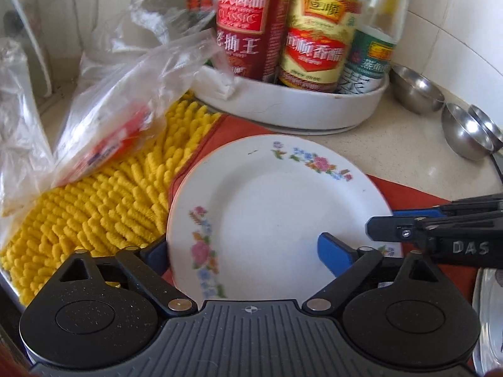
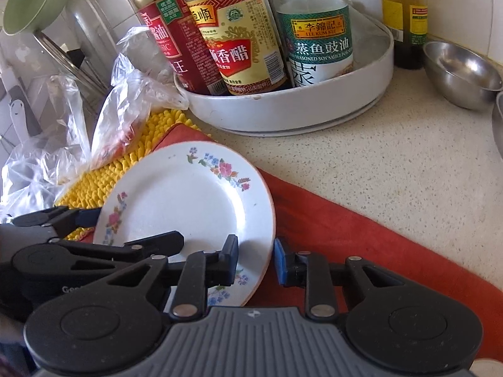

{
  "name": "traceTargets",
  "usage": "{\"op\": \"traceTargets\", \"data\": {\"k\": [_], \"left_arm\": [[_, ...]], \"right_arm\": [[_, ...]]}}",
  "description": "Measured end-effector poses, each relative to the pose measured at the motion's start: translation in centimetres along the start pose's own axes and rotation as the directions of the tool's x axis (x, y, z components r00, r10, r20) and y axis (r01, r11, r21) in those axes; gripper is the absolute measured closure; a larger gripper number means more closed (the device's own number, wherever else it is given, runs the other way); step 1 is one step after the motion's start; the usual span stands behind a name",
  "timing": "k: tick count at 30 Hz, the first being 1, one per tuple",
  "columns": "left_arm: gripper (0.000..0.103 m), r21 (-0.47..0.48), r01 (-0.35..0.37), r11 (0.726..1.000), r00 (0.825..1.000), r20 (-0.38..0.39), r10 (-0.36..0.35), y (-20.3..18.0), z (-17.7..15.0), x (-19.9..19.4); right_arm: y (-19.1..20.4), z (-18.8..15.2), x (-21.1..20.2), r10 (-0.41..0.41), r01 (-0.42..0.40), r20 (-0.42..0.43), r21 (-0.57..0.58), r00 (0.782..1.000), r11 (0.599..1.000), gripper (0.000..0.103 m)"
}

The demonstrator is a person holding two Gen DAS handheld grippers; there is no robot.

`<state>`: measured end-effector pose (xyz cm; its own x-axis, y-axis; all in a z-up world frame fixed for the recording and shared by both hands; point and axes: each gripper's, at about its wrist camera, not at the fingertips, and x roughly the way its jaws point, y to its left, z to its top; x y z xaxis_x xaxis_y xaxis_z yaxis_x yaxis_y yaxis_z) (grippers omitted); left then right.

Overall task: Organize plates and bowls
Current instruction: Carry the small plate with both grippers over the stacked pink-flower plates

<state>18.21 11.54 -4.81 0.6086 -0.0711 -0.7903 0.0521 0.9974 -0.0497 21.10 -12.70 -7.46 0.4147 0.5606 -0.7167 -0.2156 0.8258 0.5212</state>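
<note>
A white plate with flower print (image 1: 276, 216) lies on a red cloth (image 1: 232, 128); it also shows in the right wrist view (image 2: 188, 201). My left gripper (image 1: 248, 254) is open, its fingers astride the plate's near-left rim, one under the edge and one over the plate. My right gripper (image 2: 256, 260) is open around the plate's right rim, one finger above and one outside; it also shows in the left wrist view (image 1: 386, 223). Steel bowls (image 1: 415, 92) stand at the right by the wall; one also shows in the right wrist view (image 2: 462, 73).
A white tray (image 2: 283, 106) with sauce bottles (image 2: 239, 40) stands behind the plate. A yellow chenille mat (image 1: 103, 201) and plastic bags (image 1: 103, 88) lie left. A speckled counter (image 2: 393, 157) extends right. A metal lid edge (image 1: 490, 320) sits at the near right.
</note>
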Motion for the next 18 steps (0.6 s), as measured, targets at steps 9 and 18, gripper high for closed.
{"op": "traceTargets", "data": {"k": [9,18], "left_arm": [[0.011,-0.06,0.033,0.998,0.999,0.02,-0.032,0.3,0.7,-1.9],[0.011,-0.031,0.046,0.998,0.997,0.06,-0.044,-2.9,1.3,-4.0]], "right_arm": [[-0.5,-0.1,-3.2,0.026,-0.028,0.052,0.047,0.998,0.998,0.075],[-2.6,-0.8,-7.1,0.028,-0.034,0.098,0.067,0.995,0.997,0.075]]}}
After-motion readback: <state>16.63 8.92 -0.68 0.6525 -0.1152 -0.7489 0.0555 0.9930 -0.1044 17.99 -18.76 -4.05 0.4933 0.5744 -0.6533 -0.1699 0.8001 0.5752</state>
